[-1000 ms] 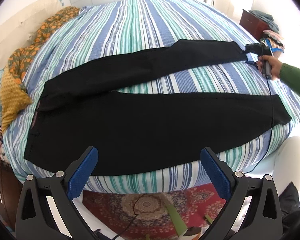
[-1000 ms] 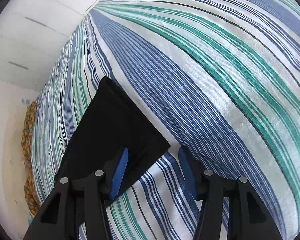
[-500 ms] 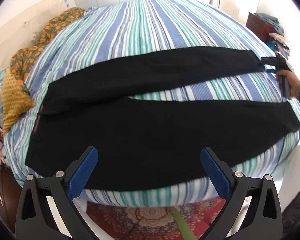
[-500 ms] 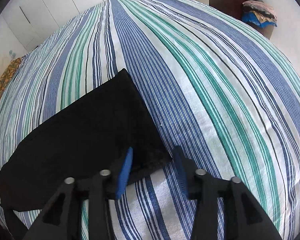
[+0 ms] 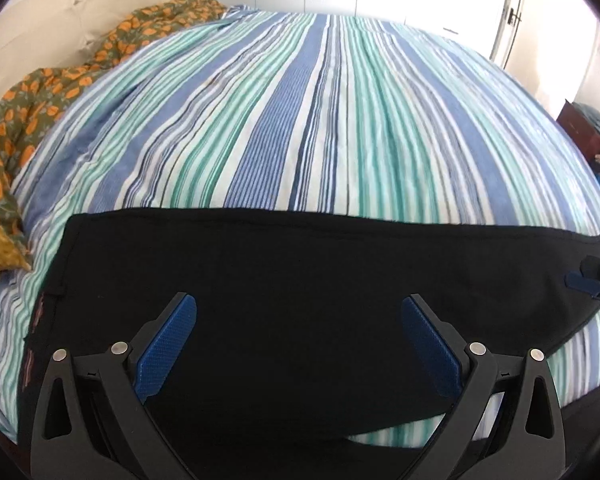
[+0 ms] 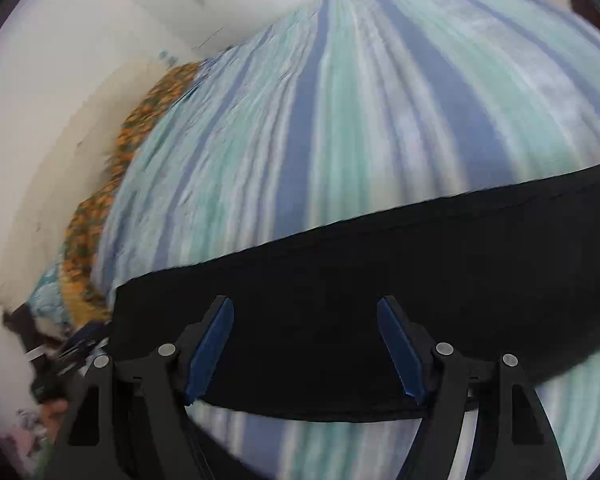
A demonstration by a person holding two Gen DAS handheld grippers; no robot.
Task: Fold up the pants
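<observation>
The black pants (image 5: 300, 280) are laid flat across the near part of the striped bed (image 5: 312, 120), one leg folded over the other, the waistband toward the orange floral blanket (image 5: 60, 80). The left tool (image 5: 300, 344) is held wide above the dark cloth with nothing gripped. The right tool (image 6: 306, 348) is likewise spread wide over the pants in a blurred view; its tip (image 5: 592, 280) is seen at the hem end.

Black pants (image 5: 300, 280) are lying flat in one long band along the near edge of the striped bed (image 5: 320, 120), legs stacked.
</observation>
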